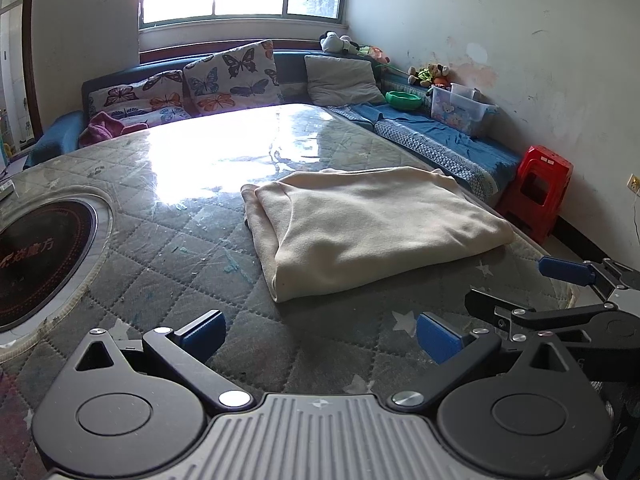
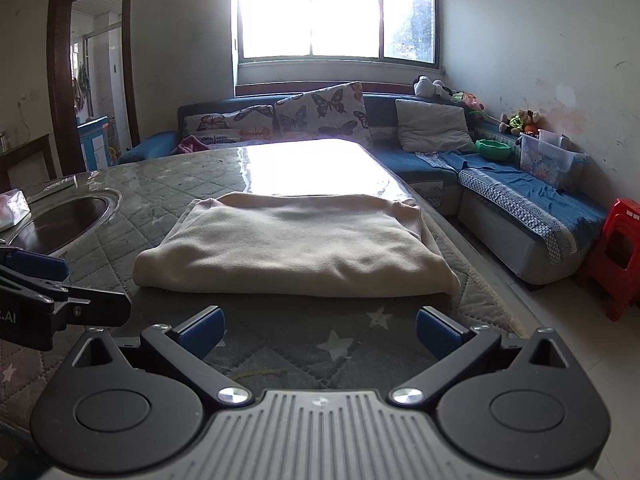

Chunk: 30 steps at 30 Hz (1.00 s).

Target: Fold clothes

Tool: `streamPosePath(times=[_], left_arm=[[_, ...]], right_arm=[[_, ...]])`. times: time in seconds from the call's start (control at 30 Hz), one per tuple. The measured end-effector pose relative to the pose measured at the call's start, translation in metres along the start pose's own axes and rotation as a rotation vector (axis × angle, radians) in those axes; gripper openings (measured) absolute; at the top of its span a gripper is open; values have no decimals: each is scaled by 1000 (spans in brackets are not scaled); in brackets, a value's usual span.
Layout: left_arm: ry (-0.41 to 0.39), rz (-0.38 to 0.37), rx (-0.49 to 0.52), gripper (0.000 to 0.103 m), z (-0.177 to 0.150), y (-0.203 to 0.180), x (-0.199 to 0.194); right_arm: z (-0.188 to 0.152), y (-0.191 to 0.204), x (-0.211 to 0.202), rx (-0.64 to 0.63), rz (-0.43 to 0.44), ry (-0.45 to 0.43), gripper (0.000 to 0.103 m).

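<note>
A cream garment [image 1: 368, 228] lies folded into a thick rectangle on the quilted table cover [image 1: 168, 256]. It also shows in the right wrist view [image 2: 296, 244], straight ahead. My left gripper [image 1: 320, 334] is open and empty, near the table's front edge, short of the garment. My right gripper [image 2: 318, 330] is open and empty, also just short of the garment's near edge. The right gripper shows in the left wrist view [image 1: 568, 280] at the right. The left gripper shows in the right wrist view [image 2: 36, 276] at the left.
A round dark hotplate [image 1: 36, 256] is set into the table at the left. A tissue pack [image 2: 12, 210] lies beside it. A blue corner sofa [image 2: 516, 208] with cushions and a plastic box runs behind and right. A red stool [image 2: 616, 256] stands at the right.
</note>
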<state>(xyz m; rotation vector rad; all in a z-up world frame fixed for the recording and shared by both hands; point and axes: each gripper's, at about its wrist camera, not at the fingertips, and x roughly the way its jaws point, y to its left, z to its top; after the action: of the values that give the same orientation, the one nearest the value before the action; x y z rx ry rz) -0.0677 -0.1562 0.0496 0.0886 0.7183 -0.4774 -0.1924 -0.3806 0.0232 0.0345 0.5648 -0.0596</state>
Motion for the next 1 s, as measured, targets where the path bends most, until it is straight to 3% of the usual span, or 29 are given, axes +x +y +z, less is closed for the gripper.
streamPosePath(times=[1.0], left_arm=[[29,4,19,103,15,3,21]], right_arm=[[10,-1,18,16,0,20,103]])
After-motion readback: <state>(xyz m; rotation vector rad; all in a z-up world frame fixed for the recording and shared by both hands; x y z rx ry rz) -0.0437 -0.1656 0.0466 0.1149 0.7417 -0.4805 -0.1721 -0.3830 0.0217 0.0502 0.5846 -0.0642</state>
